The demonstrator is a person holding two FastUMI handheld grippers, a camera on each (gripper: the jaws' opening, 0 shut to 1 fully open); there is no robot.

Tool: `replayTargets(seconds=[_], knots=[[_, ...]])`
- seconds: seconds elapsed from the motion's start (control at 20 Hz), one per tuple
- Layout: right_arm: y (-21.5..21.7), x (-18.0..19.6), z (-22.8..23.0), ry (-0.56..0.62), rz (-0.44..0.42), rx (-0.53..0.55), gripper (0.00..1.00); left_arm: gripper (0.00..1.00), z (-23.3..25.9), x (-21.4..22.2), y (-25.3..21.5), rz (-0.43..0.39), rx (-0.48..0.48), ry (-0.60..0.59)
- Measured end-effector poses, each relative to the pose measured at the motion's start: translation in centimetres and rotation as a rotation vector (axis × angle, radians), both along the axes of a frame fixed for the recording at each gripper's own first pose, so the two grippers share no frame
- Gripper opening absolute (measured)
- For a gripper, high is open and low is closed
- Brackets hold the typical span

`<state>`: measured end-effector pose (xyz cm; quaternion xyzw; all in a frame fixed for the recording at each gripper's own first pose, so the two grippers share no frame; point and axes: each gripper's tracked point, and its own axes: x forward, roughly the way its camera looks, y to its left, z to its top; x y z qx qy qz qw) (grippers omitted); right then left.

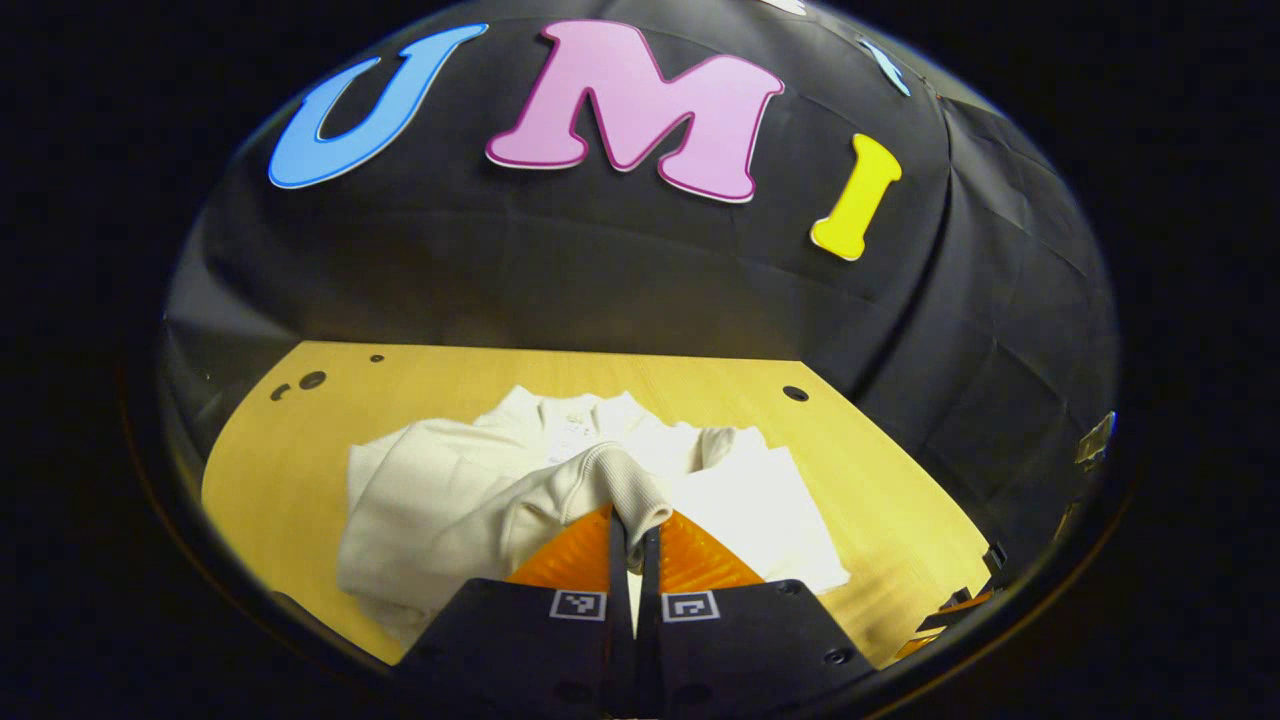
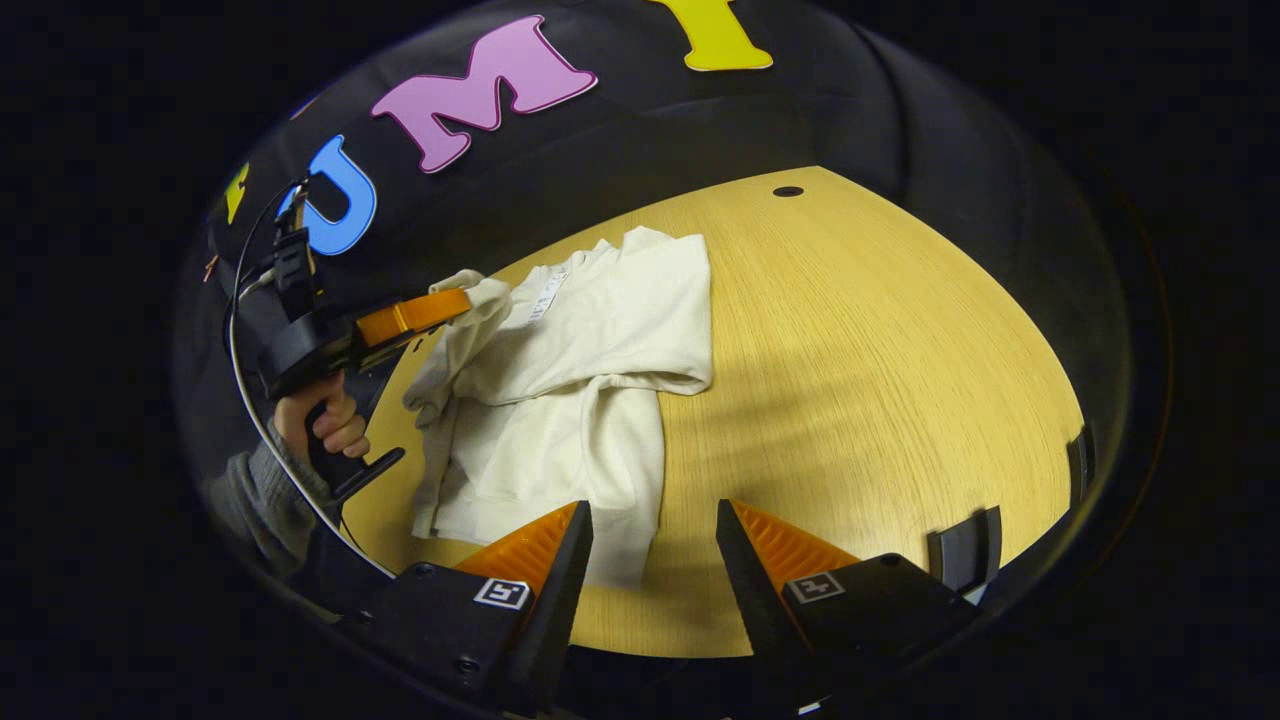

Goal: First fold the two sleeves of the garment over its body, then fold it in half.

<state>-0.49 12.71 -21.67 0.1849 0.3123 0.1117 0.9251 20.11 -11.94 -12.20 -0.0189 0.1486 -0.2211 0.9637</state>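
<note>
You won't find any readable words or numbers here. The garment (image 2: 570, 370) carries a small white tag (image 2: 543, 297) near its collar, but its print is too tiny to make out. Each gripper shows square coded markers (image 1: 579, 604) on its fingers, patterns rather than text.

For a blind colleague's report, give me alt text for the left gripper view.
The left gripper is shut on a ribbed sleeve cuff of a cream garment, lifting it above the rumpled body. The garment lies on a wooden table.
</note>
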Motion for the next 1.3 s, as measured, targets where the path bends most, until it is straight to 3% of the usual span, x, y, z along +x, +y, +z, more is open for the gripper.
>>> replayTargets(seconds=[0.2,0.55,0.6,0.7,0.85,0.9,0.95,1.0,1.3], knots=[[-0.6,0.3,-0.9,0.018,0.018,-0.002,0.77,0.06,-2.9,0.3,-3.8,-0.016,0.032,0.024],[0.0,0.8,-1.5,0.022,0.060,-0.004,0.77,0.12,-6.4,0.8,-4.0,0.033,0.086,0.079],[0.1,0.8,-1.4,0.022,0.063,-0.005,0.77,0.29,-6.5,0.7,-3.9,0.033,0.079,0.086],[0.3,0.8,-1.6,0.025,0.065,-0.004,0.77,0.29,-6.5,0.6,-3.7,0.034,0.081,0.088],[0.7,0.6,-1.6,0.023,0.067,-0.004,0.77,0.68,-6.0,-0.1,-2.9,0.042,0.091,0.074],[0.8,0.6,-1.5,0.021,0.067,-0.006,0.77,0.70,-5.9,-0.5,-2.5,0.049,0.090,0.069],[1.1,0.5,-1.5,0.020,0.069,-0.007,0.77,0.83,-5.6,-1.0,-1.9,0.061,0.090,0.063],[1.3,0.4,-1.5,0.018,0.069,-0.007,0.77,0.76,-5.4,-1.5,-1.0,0.073,0.095,0.056],[2.6,-0.2,-1.6,0.012,0.077,-0.016,0.77,0.80,-4.6,-6.2,5.6,0.091,0.100,0.029]])
